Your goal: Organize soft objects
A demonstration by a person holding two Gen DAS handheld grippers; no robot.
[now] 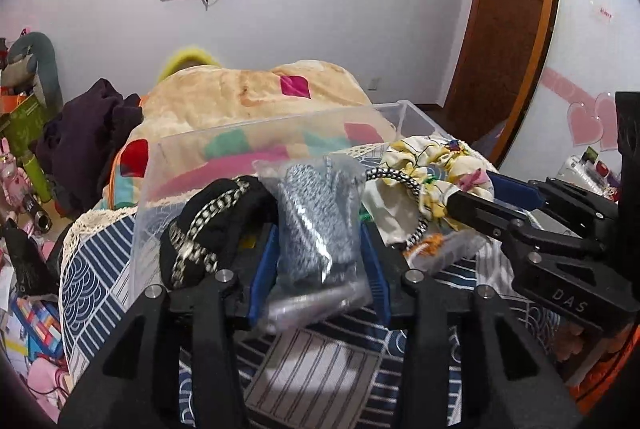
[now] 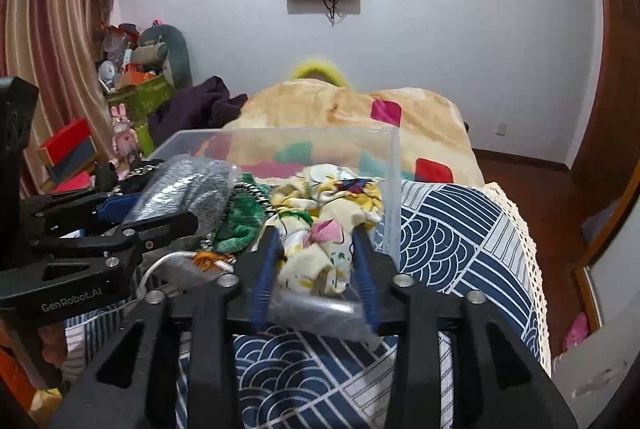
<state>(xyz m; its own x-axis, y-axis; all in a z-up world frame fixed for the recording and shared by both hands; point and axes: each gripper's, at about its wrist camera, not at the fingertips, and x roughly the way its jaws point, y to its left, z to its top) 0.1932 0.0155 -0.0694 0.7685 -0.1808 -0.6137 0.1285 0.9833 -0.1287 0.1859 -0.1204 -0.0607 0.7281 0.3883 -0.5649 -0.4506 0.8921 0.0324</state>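
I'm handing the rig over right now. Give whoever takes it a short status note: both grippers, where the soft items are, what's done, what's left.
Left gripper: shut on the bagged grey knit item.
Right gripper: shut on the bagged floral fabric.
Both bags sit at the near edge of the clear plastic bin on the blue patterned bedcover.
The black pouch and green fabric lie beside them.
Done: both bags gripped.
Left: settle both in the bin, then sort the loose items.

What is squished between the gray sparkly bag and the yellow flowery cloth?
A green knitted piece and a black-and-white braided cord lie between the gray bag and the floral cloth, clearest in the right wrist view.
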